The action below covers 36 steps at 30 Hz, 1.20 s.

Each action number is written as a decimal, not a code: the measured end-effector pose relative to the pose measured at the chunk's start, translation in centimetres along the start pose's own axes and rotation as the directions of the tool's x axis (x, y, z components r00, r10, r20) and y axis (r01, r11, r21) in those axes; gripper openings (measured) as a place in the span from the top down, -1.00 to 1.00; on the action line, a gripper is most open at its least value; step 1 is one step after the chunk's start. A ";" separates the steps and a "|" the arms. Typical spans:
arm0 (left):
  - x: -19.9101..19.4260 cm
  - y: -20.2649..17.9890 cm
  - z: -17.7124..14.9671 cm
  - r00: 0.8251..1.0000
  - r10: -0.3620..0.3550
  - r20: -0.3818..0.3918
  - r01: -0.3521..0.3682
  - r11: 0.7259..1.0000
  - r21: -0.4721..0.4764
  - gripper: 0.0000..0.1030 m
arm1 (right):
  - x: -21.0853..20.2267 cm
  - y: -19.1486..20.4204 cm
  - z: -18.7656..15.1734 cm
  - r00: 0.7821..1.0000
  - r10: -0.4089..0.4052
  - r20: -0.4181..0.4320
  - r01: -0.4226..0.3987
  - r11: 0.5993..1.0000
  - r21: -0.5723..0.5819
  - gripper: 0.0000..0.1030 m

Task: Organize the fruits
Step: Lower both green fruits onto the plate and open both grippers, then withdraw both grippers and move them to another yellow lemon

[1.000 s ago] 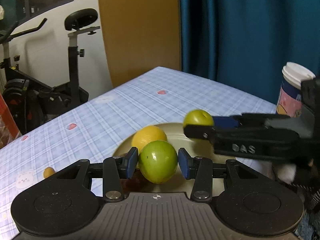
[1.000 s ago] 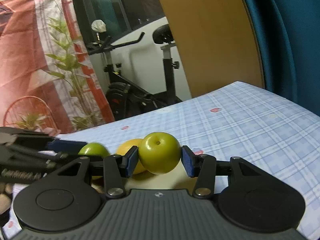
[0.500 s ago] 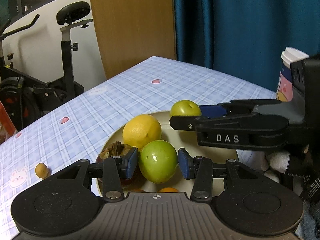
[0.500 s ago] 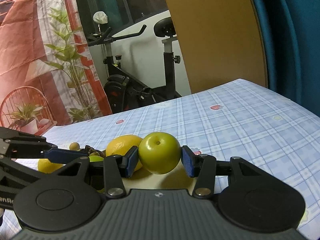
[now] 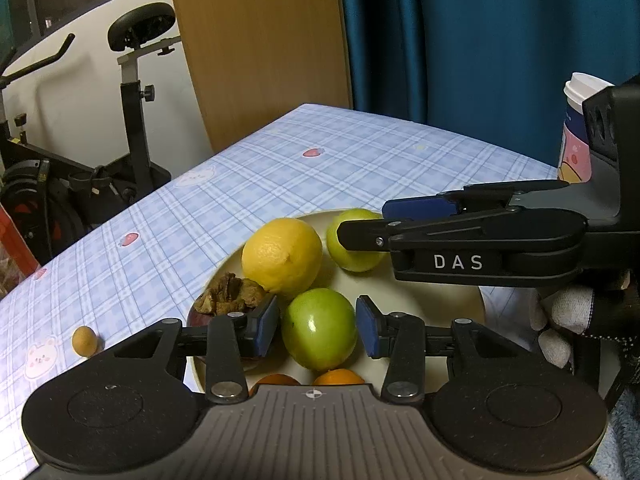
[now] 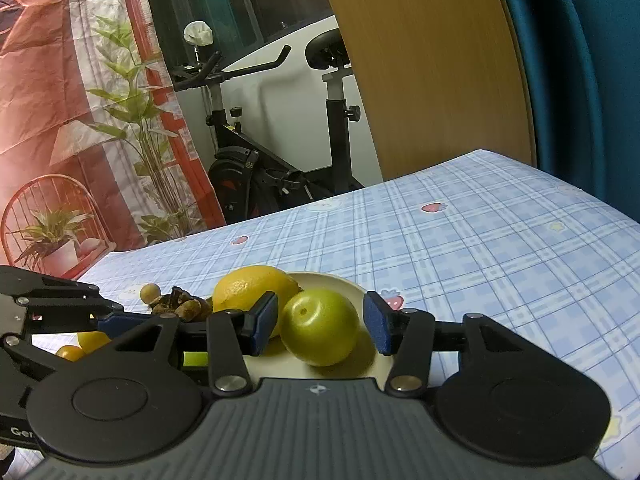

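2 green fruits [image 5: 319,334] [image 6: 319,327] between open jaws

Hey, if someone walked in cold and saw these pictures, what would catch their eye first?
Probably the plate of fruit on the checked cloth, with a big lemon at its middle. Two grippers meet over it: the left gripper brackets a green fruit, and the right gripper, opening, brackets a yellow-green one resting on the plate.
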<state>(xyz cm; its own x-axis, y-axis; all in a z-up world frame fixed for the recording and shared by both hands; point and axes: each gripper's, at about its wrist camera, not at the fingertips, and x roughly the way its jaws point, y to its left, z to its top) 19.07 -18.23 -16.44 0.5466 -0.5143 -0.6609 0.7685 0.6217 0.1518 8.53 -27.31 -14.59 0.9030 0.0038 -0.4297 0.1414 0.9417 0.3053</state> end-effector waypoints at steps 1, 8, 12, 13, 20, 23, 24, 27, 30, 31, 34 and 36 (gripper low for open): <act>0.0 0.0 0.0 1.000 0.001 -0.001 -0.001 1.000 0.000 0.10 | 0.0 0.0 0.0 1.000 -0.001 0.001 0.001 1.000 0.000 0.00; -0.9 0.1 0.2 0.999 0.015 0.033 -0.014 1.000 -0.028 0.10 | -0.5 0.1 -0.3 1.000 0.011 0.024 -0.011 1.000 0.002 0.00; -2.0 0.9 0.2 0.998 0.009 0.063 -0.004 0.997 -0.083 0.10 | -1.0 0.3 -0.4 0.999 0.016 0.042 -0.016 1.000 -0.002 0.00; -2.3 1.2 0.2 0.998 0.005 0.069 0.002 0.995 -0.104 0.10 | -1.1 0.4 -0.4 0.999 0.017 0.043 -0.017 1.000 -0.003 0.00; -5.3 4.5 -0.9 0.995 0.035 0.097 -0.007 0.962 -0.274 0.11 | -1.8 0.8 -0.7 0.997 0.035 0.066 -0.033 0.999 -0.023 0.00; -6.6 6.0 -2.0 0.993 0.093 0.078 -0.061 0.939 -0.339 0.11 | -2.1 1.2 -0.8 0.996 0.044 0.078 -0.041 0.999 -0.036 0.00; -7.0 6.4 -2.4 0.991 0.108 0.074 -0.075 0.930 -0.359 0.11 | -2.2 1.3 -0.9 0.996 0.047 0.081 -0.044 0.998 -0.040 0.00; -8.4 7.5 -3.7 0.987 0.151 0.062 -0.113 0.905 -0.409 0.11 | -2.4 1.7 -0.9 0.995 0.056 0.084 -0.051 0.997 -0.054 0.00; -9.7 8.5 -4.8 0.982 0.184 0.047 -0.145 0.887 -0.439 0.11 | -2.6 2.3 -1.0 0.995 0.060 0.079 -0.054 0.996 -0.071 0.00; -10.0 8.7 -5.1 0.980 0.192 0.043 -0.154 0.882 -0.446 0.11 | -2.8 2.5 -1.0 0.995 0.063 0.079 -0.057 0.995 -0.076 0.00; -11.1 9.4 -6.2 0.976 0.214 0.034 -0.175 0.870 -0.461 0.11 | -3.1 3.1 -1.0 0.995 0.067 0.071 -0.061 0.994 -0.091 0.00; -11.9 9.9 -6.8 0.971 0.235 0.032 -0.193 0.863 -0.466 0.11 | -3.3 3.9 -1.1 0.995 0.072 0.063 -0.064 0.992 -0.113 0.00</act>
<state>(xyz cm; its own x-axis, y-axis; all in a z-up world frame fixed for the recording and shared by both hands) 17.88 -1.99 -12.04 0.7221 -0.3725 -0.5829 0.4025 0.9116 -0.0838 5.67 -23.29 -12.90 0.9347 0.0498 -0.3519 0.0366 0.9714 0.2345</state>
